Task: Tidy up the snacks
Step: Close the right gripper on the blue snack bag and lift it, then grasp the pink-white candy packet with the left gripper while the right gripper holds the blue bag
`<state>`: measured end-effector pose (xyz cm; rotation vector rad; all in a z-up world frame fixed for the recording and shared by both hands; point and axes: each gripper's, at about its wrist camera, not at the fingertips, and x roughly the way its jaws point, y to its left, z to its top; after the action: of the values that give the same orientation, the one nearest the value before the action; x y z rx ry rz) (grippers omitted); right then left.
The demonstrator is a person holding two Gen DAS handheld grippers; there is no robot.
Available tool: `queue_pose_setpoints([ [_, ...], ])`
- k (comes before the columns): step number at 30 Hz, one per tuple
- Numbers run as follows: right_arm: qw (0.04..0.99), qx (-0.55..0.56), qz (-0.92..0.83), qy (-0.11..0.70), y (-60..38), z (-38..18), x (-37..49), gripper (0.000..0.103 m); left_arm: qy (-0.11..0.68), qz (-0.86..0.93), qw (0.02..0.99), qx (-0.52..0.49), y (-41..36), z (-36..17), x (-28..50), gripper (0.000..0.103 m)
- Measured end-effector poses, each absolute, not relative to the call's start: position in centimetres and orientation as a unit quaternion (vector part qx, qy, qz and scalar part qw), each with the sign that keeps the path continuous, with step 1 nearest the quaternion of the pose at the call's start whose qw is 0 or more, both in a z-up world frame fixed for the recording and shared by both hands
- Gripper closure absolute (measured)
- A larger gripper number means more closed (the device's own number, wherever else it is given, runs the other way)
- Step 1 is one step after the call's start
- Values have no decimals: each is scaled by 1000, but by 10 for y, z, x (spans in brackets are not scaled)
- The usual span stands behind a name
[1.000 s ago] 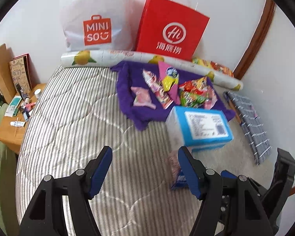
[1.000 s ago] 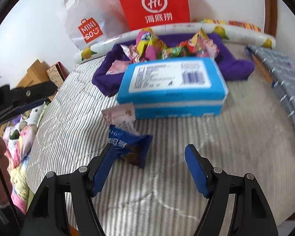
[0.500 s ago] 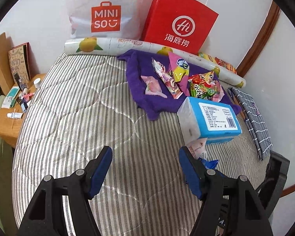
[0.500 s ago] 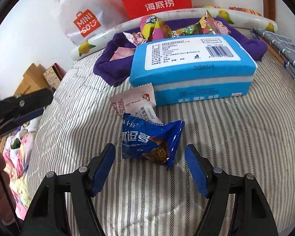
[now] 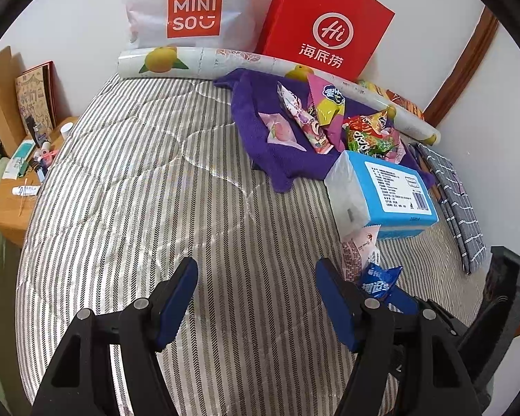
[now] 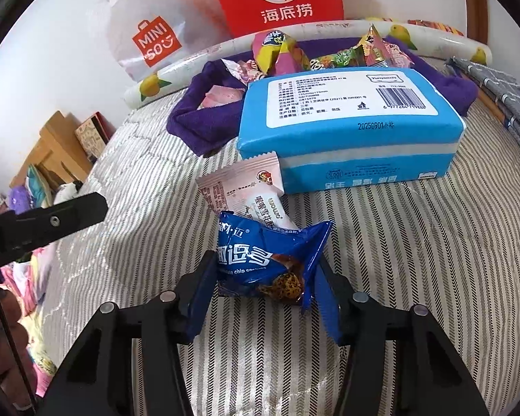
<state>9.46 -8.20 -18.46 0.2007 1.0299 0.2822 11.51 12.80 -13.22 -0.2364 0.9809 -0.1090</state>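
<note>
Jaws of right gripper [image 6: 261, 279] closing around blue cookie packet [image 6: 270, 260] on striped bed [image 6: 398, 242], pads at its sides, pink snack packet [image 6: 241, 187] at 12 o'clock touching blue tissue pack [image 6: 350, 128]; left gripper [image 5: 256, 300] jaws apart over bare bed, nothing between

Bright, even, soft daylight; source not visible. Faint shadows only. Slight sheen on quilt [image 5: 176, 187] stitching, mild glare on blue pack [image 6: 350, 118] film. Strong fisheye bend, black vignette at corners. Sharp overall, no motion blur.
</note>
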Motion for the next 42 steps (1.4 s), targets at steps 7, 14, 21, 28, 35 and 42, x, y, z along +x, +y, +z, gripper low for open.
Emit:
queue_pose_setpoints([
  [7,868,78,131,473,-97,-168,84,50,471,-54,875,-104,115,-131,111,35],
  [14,876,72,95,468,-137,-164,78,50,482,-71,868,-98,85,-140,110,35],
  [21,880,80,61,464,-184,-166,80,50,490,-91,863,-86,48,-145,115,35],
  [28,879,94,52,465,-211,-171,80,50,505,-88,853,-97,23,-156,127,35],
  [35,889,70,45,449,-216,-169,73,50,519,-62,847,-99,6,-168,139,35],
  [42,893,51,54,443,-214,-169,68,50,523,-50,843,-121,-2,-175,145,36],
])
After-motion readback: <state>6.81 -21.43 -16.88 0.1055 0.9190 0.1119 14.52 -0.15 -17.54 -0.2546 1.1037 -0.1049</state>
